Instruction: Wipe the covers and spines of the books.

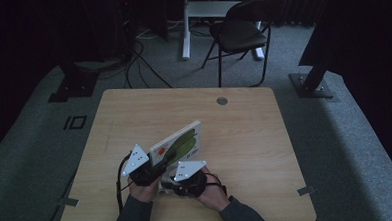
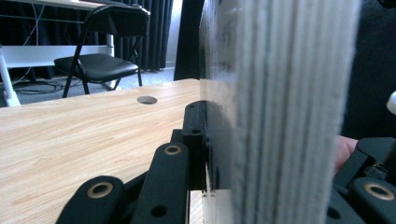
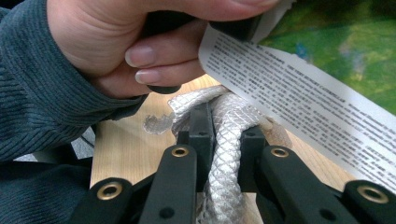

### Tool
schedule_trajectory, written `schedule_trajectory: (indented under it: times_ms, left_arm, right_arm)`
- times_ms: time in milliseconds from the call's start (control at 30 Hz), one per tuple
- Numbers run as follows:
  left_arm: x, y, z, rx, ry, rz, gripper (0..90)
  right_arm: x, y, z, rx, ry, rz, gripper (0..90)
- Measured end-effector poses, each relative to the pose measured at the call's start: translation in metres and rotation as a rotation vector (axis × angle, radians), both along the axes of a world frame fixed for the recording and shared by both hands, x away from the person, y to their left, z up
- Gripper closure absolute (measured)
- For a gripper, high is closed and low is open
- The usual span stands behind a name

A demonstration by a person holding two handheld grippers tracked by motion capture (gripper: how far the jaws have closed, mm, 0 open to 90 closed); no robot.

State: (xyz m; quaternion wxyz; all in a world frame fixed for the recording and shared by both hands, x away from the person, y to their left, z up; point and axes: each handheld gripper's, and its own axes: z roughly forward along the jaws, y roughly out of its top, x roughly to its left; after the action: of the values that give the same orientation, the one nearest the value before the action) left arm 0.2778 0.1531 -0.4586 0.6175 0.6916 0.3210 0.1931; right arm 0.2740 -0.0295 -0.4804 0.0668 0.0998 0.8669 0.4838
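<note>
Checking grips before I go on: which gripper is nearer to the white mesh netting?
Right. The right gripper is shut on the white mesh netting, which runs between its jaws. The left gripper is clamped on the book just above, apart from the netting.

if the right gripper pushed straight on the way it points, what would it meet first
Probably the white printed back of the green-covered book, just beyond the white mesh wrap that the right gripper pinches. The left hand sits off to the side; depth is unclear.
</note>
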Motion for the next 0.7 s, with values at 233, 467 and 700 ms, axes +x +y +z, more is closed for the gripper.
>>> schedule_trajectory:
  times_ms: [233,467,700]
  left_arm:
    - [-0.0001,-0.0001,0.0,0.0,0.0,0.0,78.0]
    - [-0.0002,-0.0003,0.0001,0.0,-0.001,0.001,78.0]
    - [-0.0005,0.0,0.0004,0.002,-0.003,0.007,78.1]
  right_arm:
    - [-0.0029,0.0018,0.0017,-0.009,-0.02,0.012,81.1]
    - [-0.0048,0.0026,0.0028,-0.008,-0.034,0.033,81.1]
    - [-0.0043,0.0024,0.0022,-0.011,-0.029,0.037,81.1]
